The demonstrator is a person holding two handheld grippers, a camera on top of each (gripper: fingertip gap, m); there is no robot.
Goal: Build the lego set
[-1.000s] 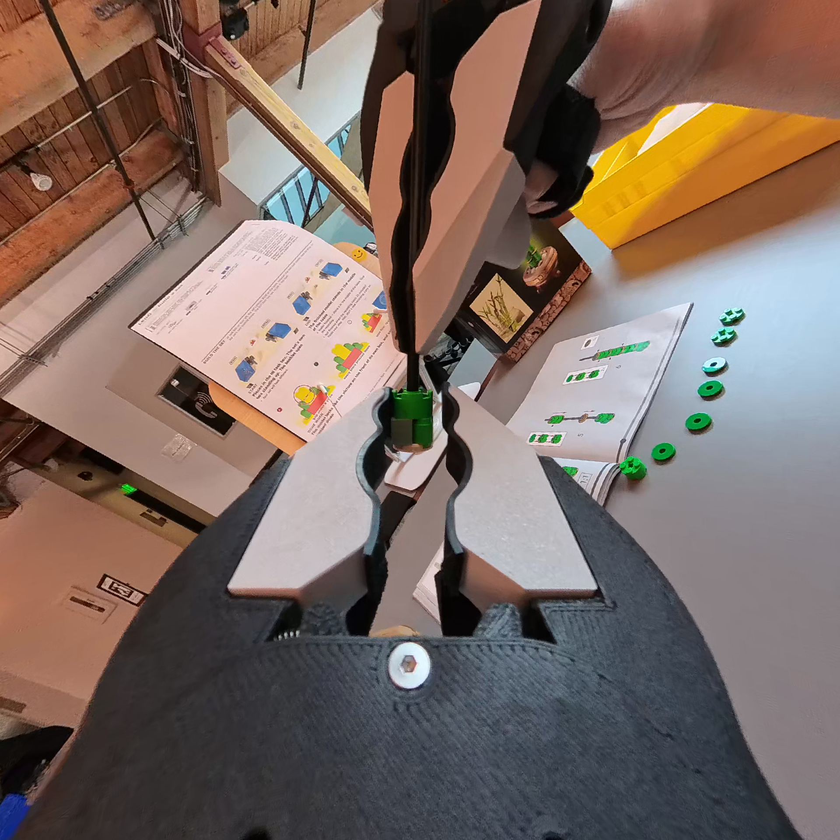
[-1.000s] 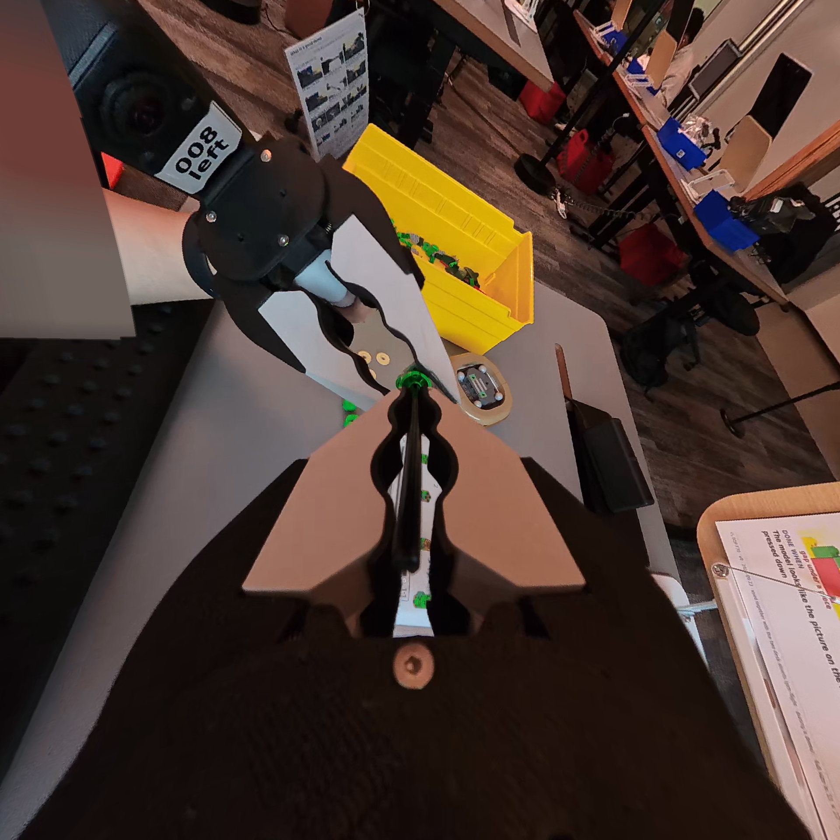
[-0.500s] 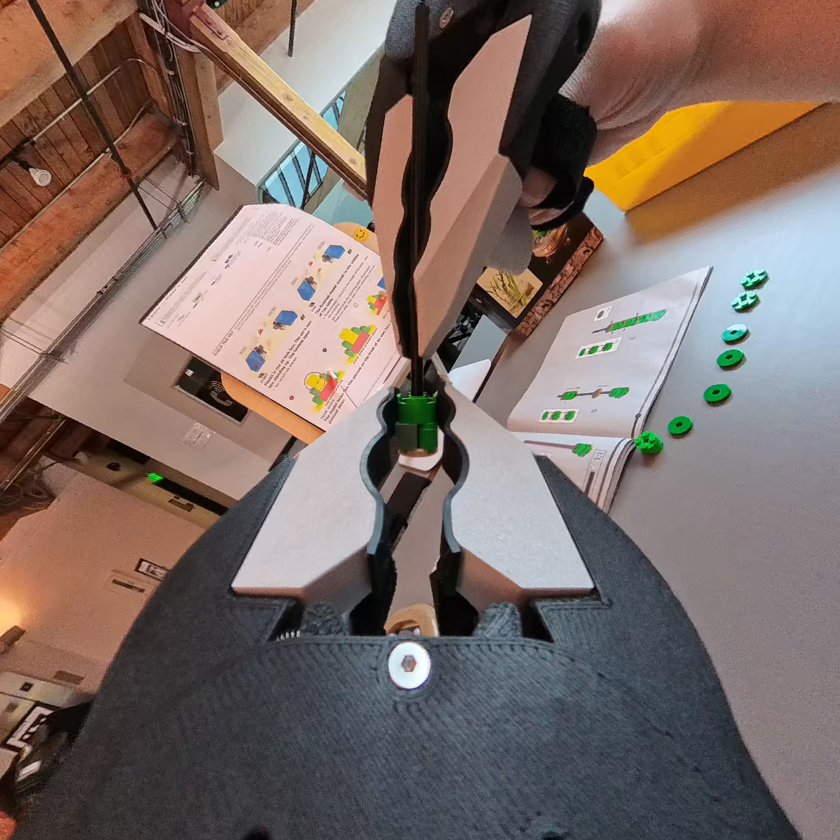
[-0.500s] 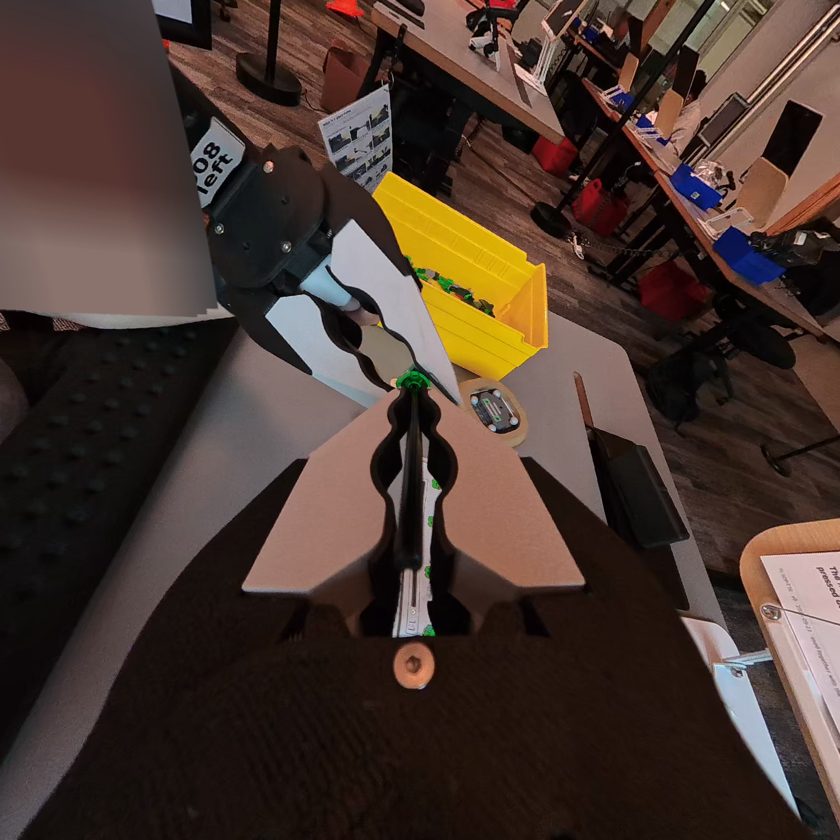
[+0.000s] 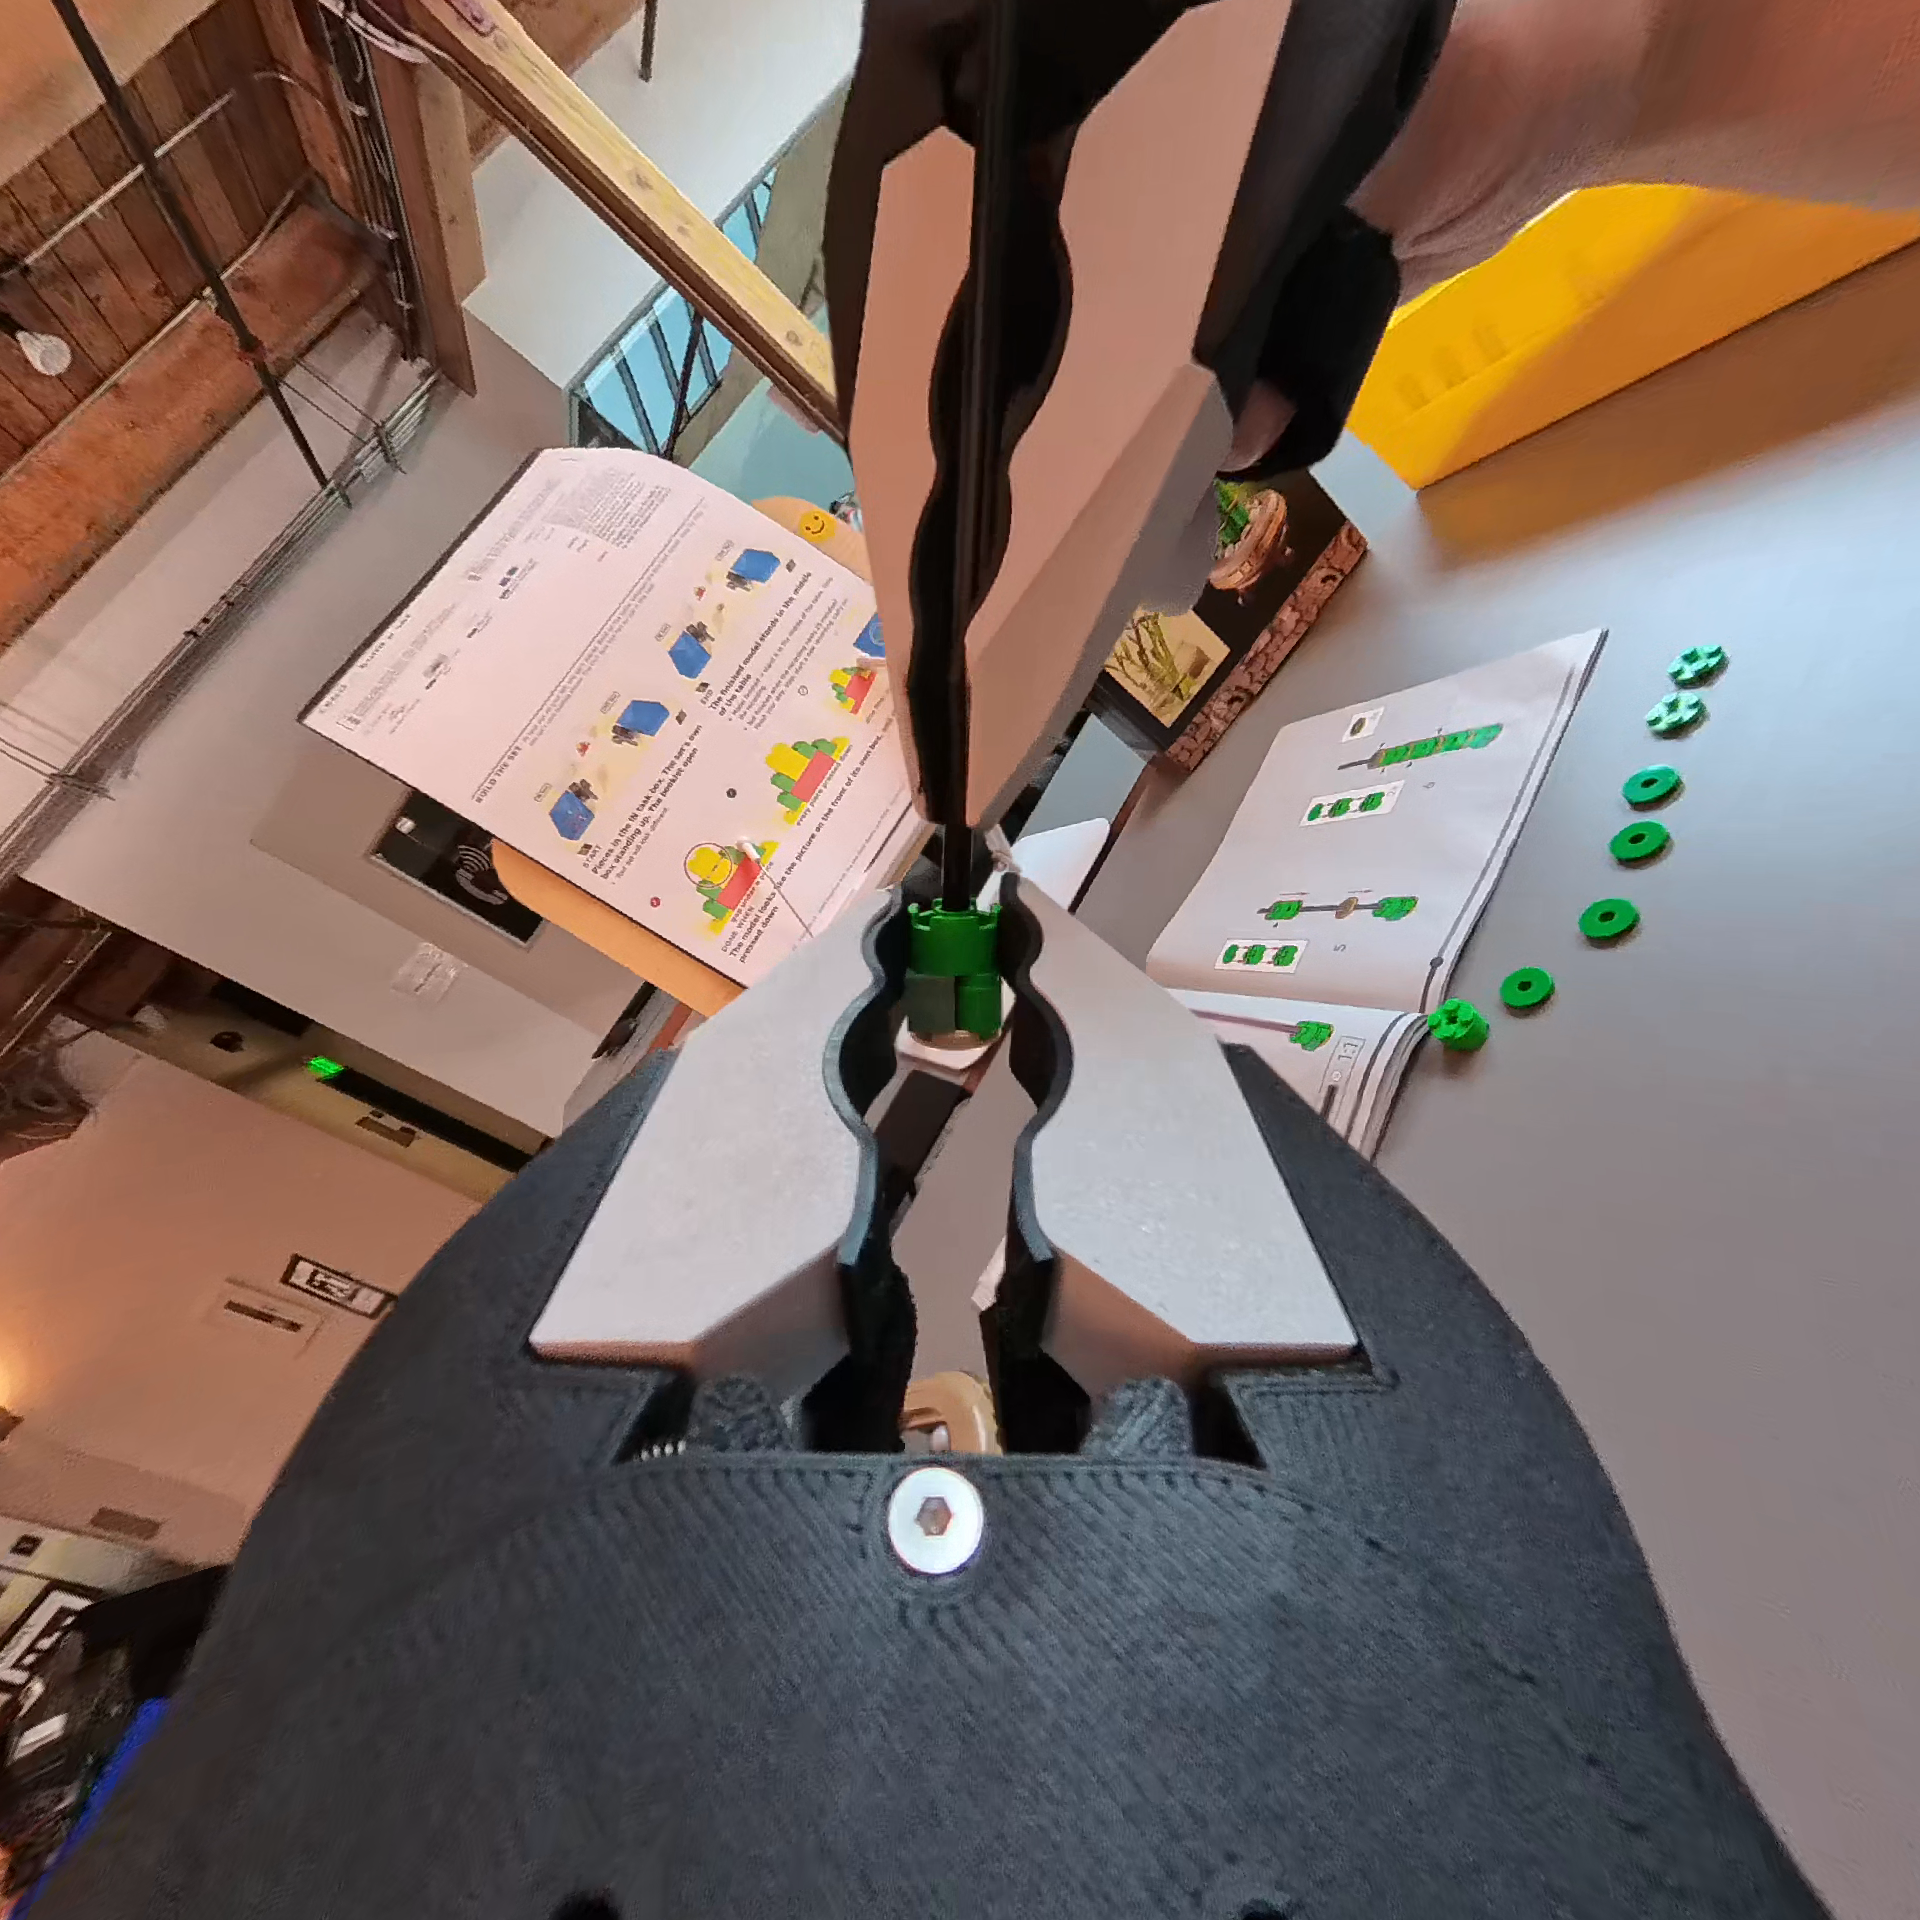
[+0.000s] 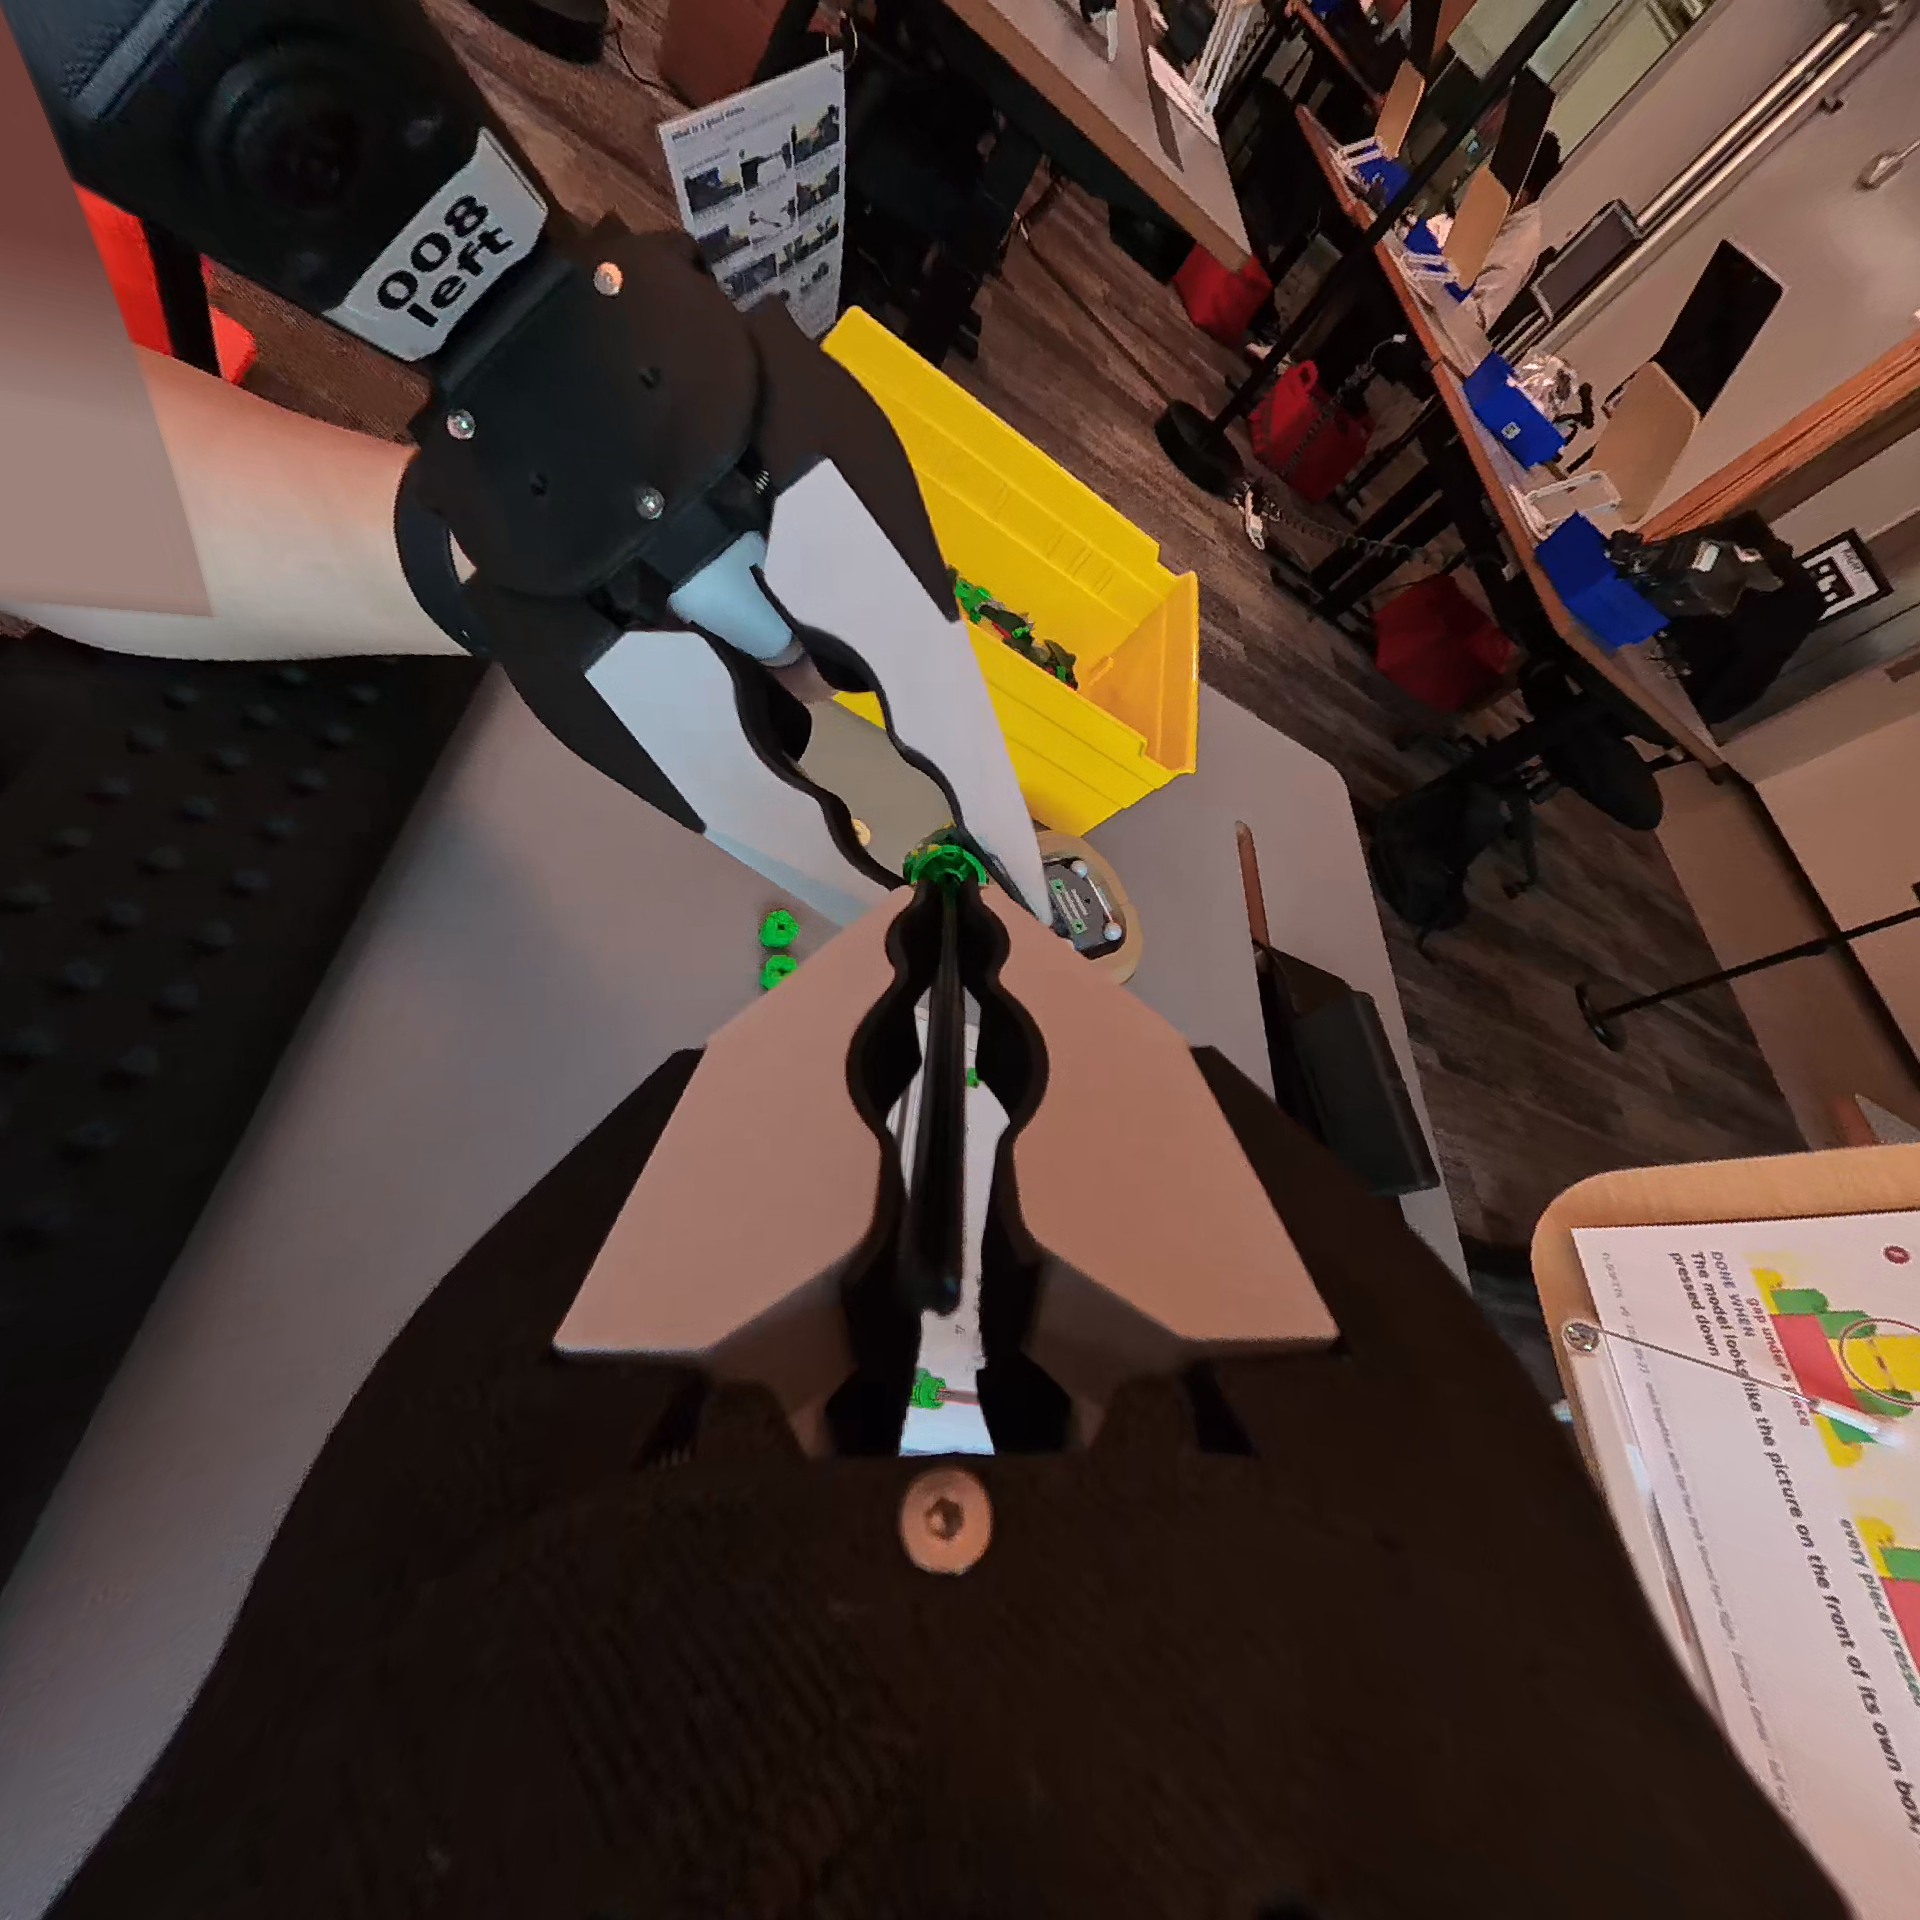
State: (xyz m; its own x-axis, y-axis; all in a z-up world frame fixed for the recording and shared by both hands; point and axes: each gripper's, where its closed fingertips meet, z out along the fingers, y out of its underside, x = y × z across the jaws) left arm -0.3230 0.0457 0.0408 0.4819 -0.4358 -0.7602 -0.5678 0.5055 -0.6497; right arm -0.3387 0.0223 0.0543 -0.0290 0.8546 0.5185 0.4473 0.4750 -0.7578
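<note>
The small stack of round green lego pieces (image 5: 951, 961) is clamped between the tips of the left gripper (image 5: 948, 961), held in the air above the grey table (image 5: 1662, 1247). A thin black lego axle rod (image 5: 971, 520) is pinched along its length by the right gripper (image 5: 951, 800), whose jaws are closed tight on it — the rod's end meets the top of the green stack. In the right wrist view the rod (image 6: 940, 1101) is seen running forward between the clenched fingers to the green stack (image 6: 940, 864), with the left gripper (image 6: 935, 868) reaching in from the upper left.

On the table, an open white instruction booklet (image 5: 1392, 831) lies near the far edge, and a row of loose green round lego pieces (image 5: 1636, 842) is laid out just beside its right side. A yellow plastic parts bin (image 6: 1049, 623) stands toward the far corner; small green pieces are seen inside it.
</note>
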